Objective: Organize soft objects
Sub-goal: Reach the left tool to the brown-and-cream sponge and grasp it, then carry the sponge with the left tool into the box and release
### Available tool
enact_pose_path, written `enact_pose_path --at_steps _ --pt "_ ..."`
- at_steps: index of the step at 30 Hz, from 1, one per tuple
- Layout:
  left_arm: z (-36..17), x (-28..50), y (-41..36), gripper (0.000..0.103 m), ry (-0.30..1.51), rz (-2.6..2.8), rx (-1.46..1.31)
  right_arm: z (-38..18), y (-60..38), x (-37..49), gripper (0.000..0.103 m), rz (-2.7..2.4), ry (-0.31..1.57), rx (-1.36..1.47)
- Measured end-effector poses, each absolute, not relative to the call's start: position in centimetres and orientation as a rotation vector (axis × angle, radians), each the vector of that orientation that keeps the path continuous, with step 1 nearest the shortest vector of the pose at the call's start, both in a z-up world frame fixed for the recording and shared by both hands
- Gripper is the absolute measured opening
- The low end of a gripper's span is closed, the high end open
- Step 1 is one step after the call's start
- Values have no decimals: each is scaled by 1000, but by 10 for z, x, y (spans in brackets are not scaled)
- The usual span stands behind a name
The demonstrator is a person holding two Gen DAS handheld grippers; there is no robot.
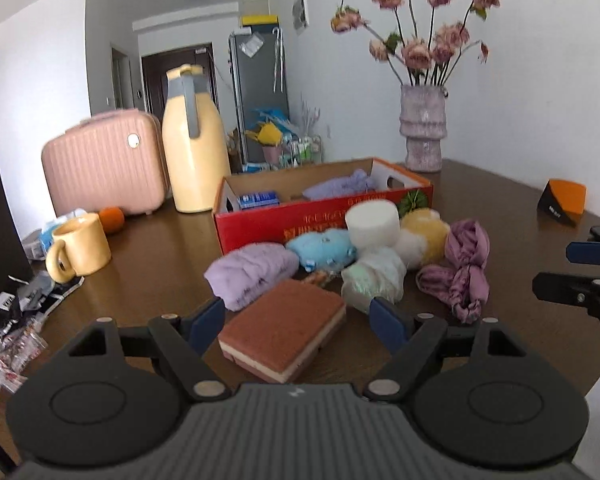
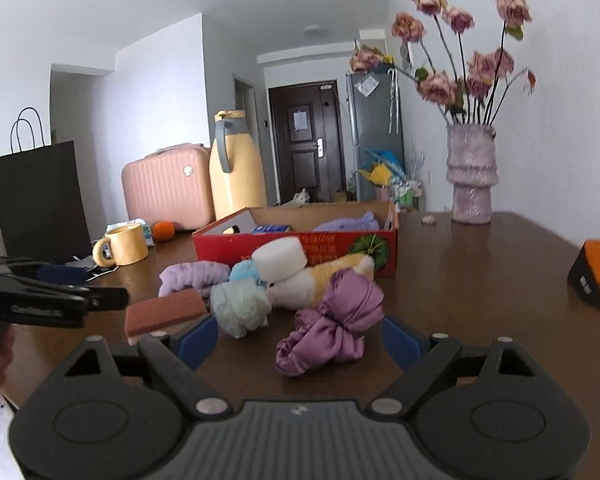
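Both claws wide and empty; sponge sits dead ahead of my left, scrunchie dead ahead of my right.

Left to right: my left claw (image 1: 298, 322) is spread wide, holding nothing, with the sponge (image 1: 284, 334) flat on the desk (image 1: 160, 264) between its fingers, long axis running diagonally away to the right, not square to the pads. Behind it lie the purple towel (image 1: 252, 274), blue plush (image 1: 322, 248), white foam roll (image 1: 372, 220) and yellow plush (image 1: 422, 232), all bunched against the front of the red box (image 1: 280, 220). My right claw (image 2: 300, 338) is also wide and empty; the purple scrunchie (image 2: 330, 326) lies just ahead between its fingers, nearer to it than to the left. My guess: left takes the sponge, after a slight wrist turn to square up.
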State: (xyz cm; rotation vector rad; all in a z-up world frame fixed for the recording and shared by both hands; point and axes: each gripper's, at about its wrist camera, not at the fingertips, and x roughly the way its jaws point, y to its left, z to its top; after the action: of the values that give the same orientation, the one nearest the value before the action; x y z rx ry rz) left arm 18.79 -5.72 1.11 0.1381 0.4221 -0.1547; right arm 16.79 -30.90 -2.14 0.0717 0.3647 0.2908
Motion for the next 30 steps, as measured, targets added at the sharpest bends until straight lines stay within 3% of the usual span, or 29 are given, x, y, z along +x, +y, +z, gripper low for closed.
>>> enact_pose_path --at_steps 6,10,13,21,23,30 --pt "-5 209 -55 81 492 -131 119 -26 -302 185 84 355 402 82" --pt "-15 226 -49 81 535 -103 102 -29 -288 200 60 452 446 101" --pt "-17 236 -40 81 535 -97 67 -33 -268 218 50 543 483 160" --pt "-37 261 -7 78 596 -44 -82 -44 -203 283 46 560 561 159" --pt "-39 262 7 74 588 -42 -122 -43 -196 297 46 539 566 177" --pt "-39 271 57 47 623 -81 -298 -48 -159 328 45 558 620 179"
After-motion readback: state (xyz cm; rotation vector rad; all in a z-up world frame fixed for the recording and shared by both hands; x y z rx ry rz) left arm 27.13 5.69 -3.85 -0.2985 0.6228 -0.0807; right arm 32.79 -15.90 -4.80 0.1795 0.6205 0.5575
